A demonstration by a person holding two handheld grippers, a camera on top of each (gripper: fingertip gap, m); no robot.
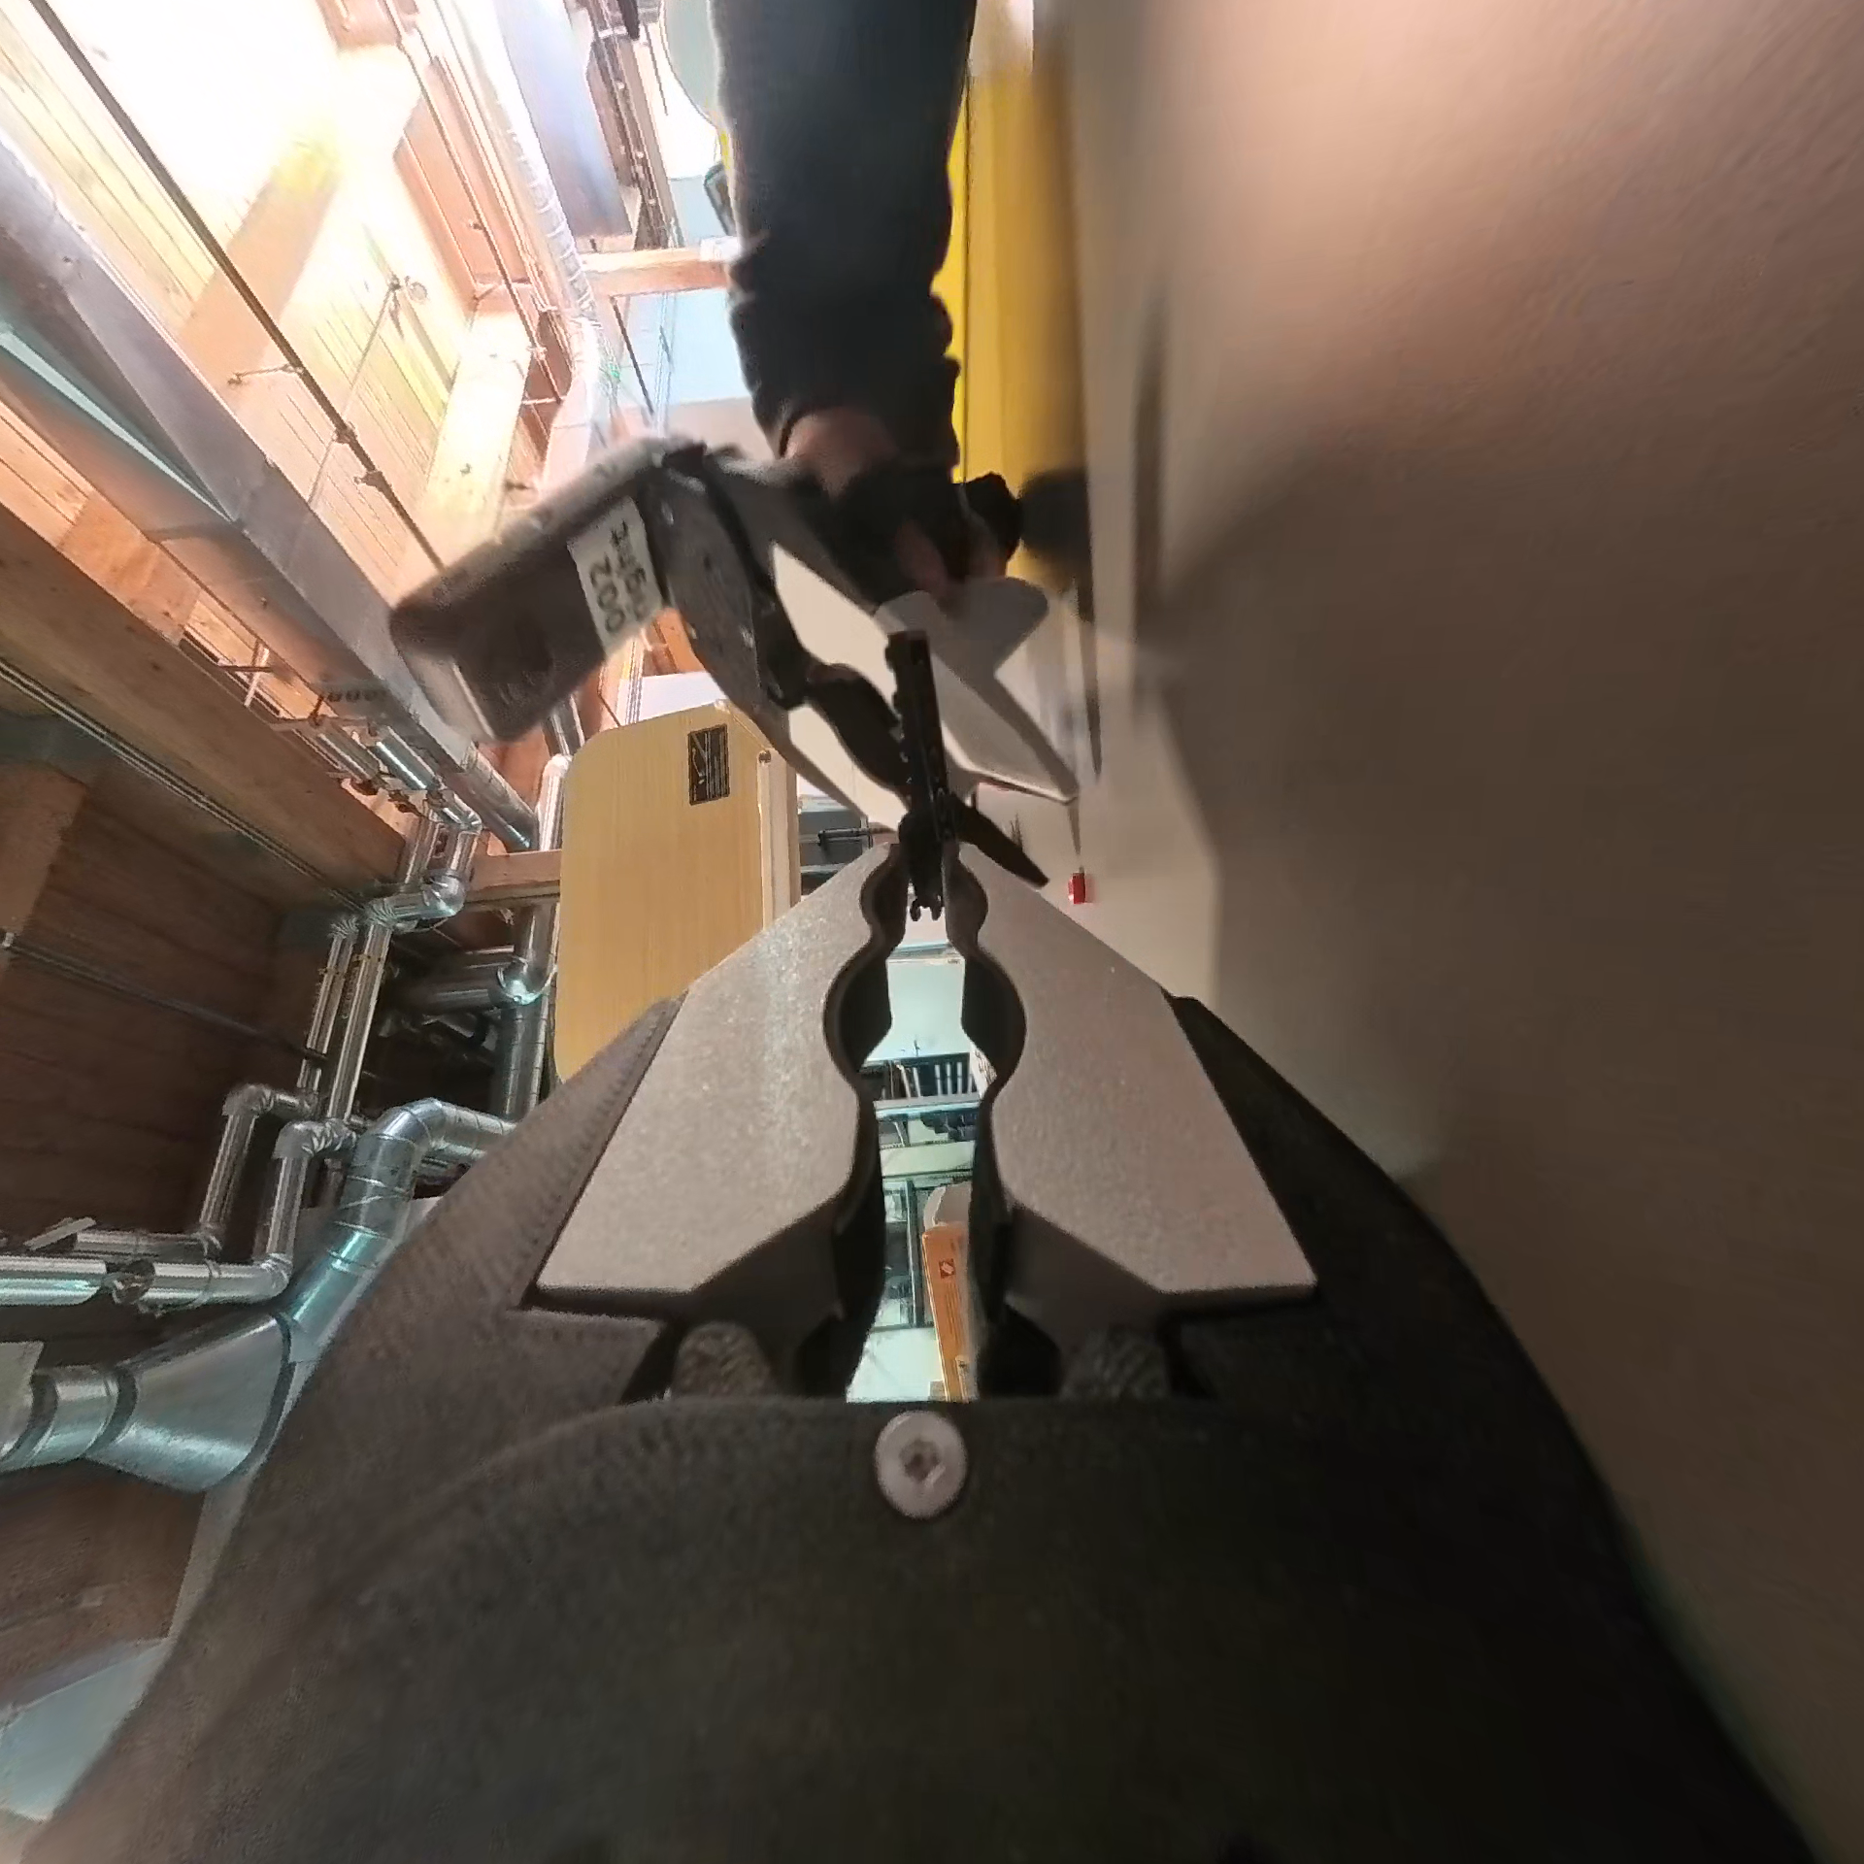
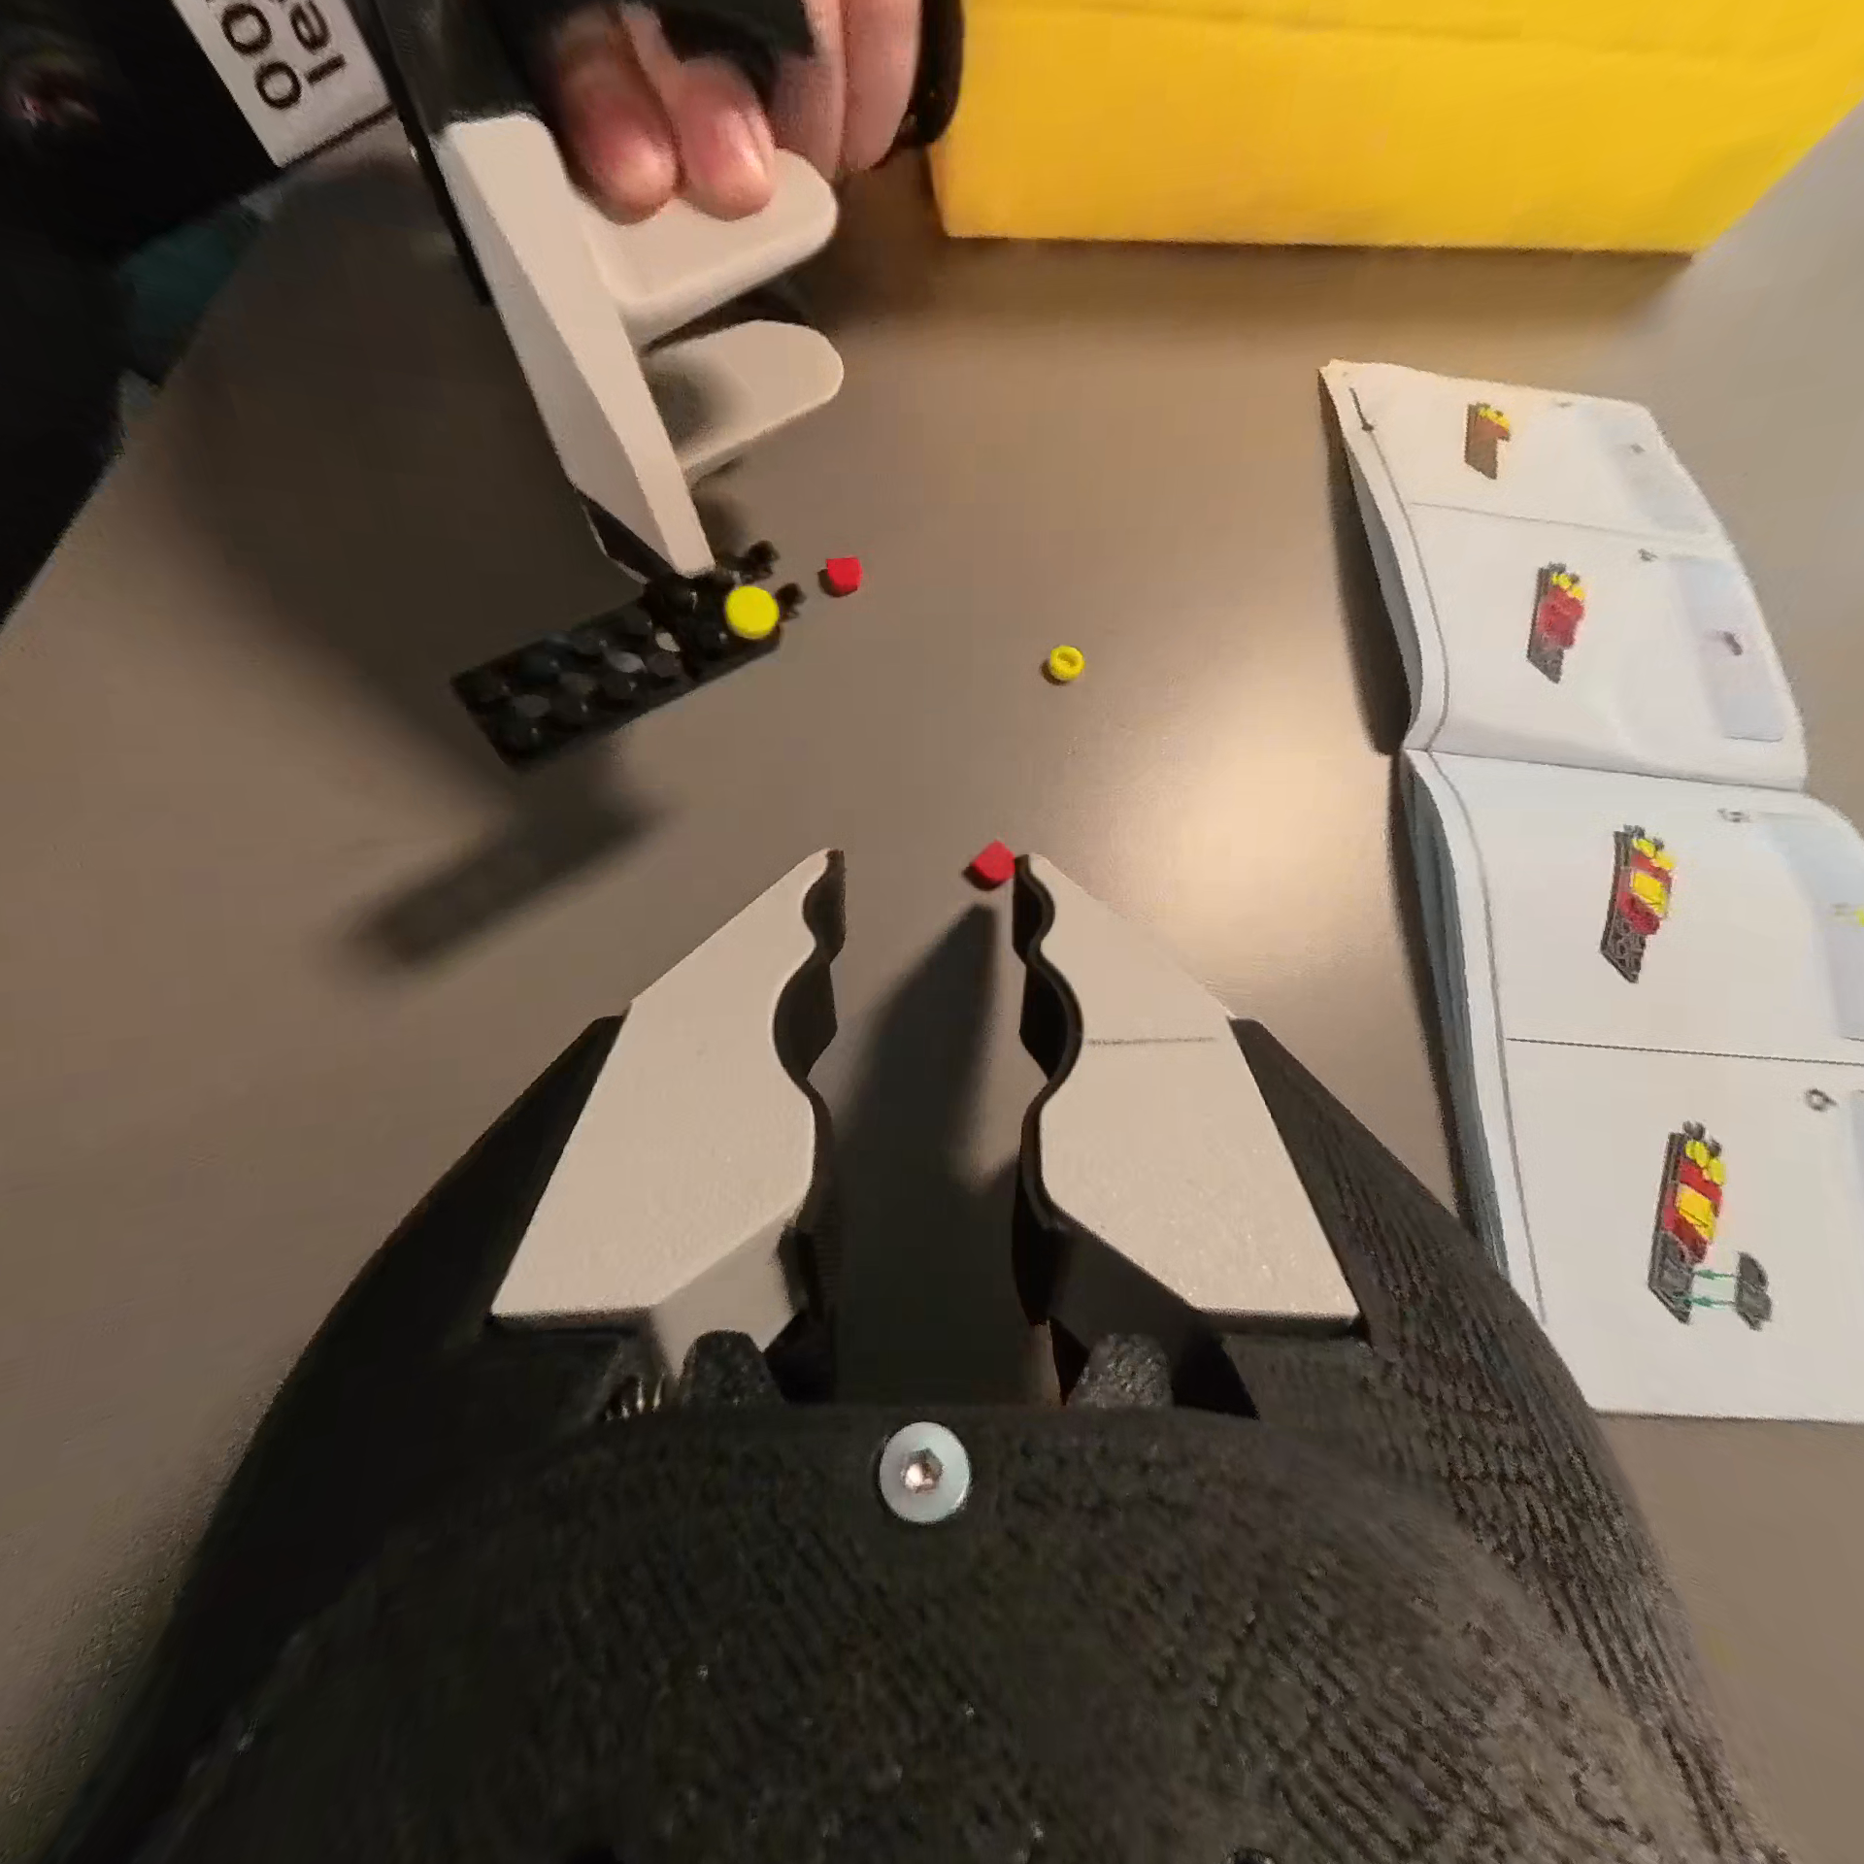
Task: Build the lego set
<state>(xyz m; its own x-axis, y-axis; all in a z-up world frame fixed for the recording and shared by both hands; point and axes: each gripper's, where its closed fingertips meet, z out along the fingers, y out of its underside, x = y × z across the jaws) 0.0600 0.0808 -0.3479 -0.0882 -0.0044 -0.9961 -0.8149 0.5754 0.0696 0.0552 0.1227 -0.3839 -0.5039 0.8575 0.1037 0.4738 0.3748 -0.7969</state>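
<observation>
Left tongs (image 2: pixel 696 575) are clenched on the far end of the black plate assembly (image 2: pixel 615 661), holding it tilted, its near end low over the counter (image 2: pixel 1009 403) or perhaps resting on it, though the blur there leaves that unsure. In the left wrist view the same black plate (image 1: pixel 923 797) shows edge-on, pinched at the very tips, so the hold is slim and a hard push could lever it loose. A yellow round stud (image 2: pixel 751 611) already sits on the plate's far end; just to the right of it a small red piece (image 2: pixel 842 575) lies on the counter, and farther right a yellow ring piece (image 2: pixel 1064 663) lies alone. Nearer the camera, the right tongs (image 2: pixel 928 872) stand released with nothing between them, and a second red piece (image 2: pixel 992 864) lies just beside the right-hand tip. That one looks like the next pickup: centre the gap over it, come down square, and close gently so it does not skid or twist. Then carry it to the plate and press straight down while the left tongs brace from behind. At the far right the open instruction booklet (image 2: pixel 1614 908) shows the order, with a yellow box (image 2: pixel 1412 121) beyond.
</observation>
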